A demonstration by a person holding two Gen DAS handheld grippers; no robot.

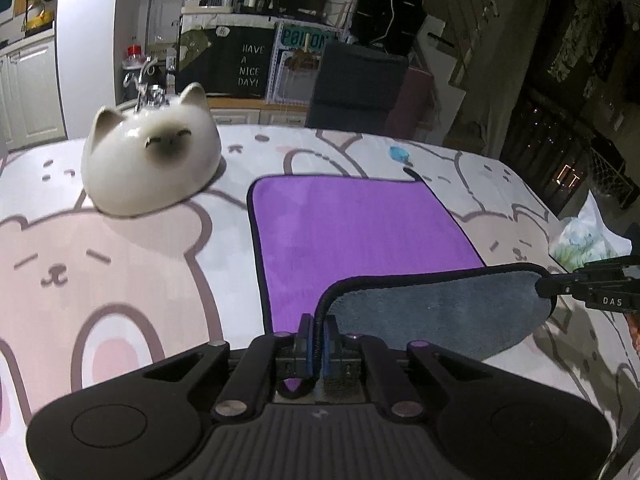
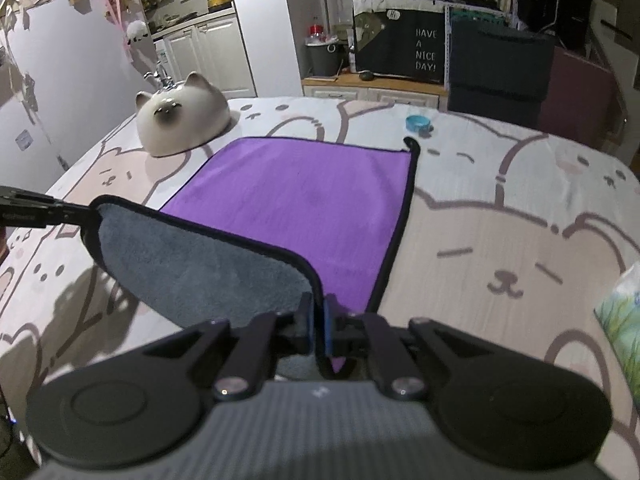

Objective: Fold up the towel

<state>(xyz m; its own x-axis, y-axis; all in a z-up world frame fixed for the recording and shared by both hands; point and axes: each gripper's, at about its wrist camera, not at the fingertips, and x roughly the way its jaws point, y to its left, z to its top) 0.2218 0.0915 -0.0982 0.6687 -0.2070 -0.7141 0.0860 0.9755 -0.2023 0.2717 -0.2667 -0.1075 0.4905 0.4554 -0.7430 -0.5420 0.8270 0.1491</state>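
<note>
A purple towel [image 1: 352, 236] with a black hem and a grey underside lies on the bear-print tablecloth; it also shows in the right wrist view [image 2: 296, 200]. Its near edge is lifted and turned over, showing the grey side [image 1: 436, 308] [image 2: 192, 256]. My left gripper [image 1: 319, 334] is shut on the near left corner of the towel. My right gripper [image 2: 319, 322] is shut on the near right corner. Each gripper shows in the other's view, the right one [image 1: 560, 286] at the right edge and the left one [image 2: 76, 212] at the left edge.
A white ceramic cat-shaped bowl [image 1: 152, 168] [image 2: 184, 120] sits upside down at the far left of the towel. A small blue ring [image 2: 418, 123] [image 1: 399, 153] lies beyond the far right corner. A printed packet [image 2: 624, 312] lies at the table's right edge.
</note>
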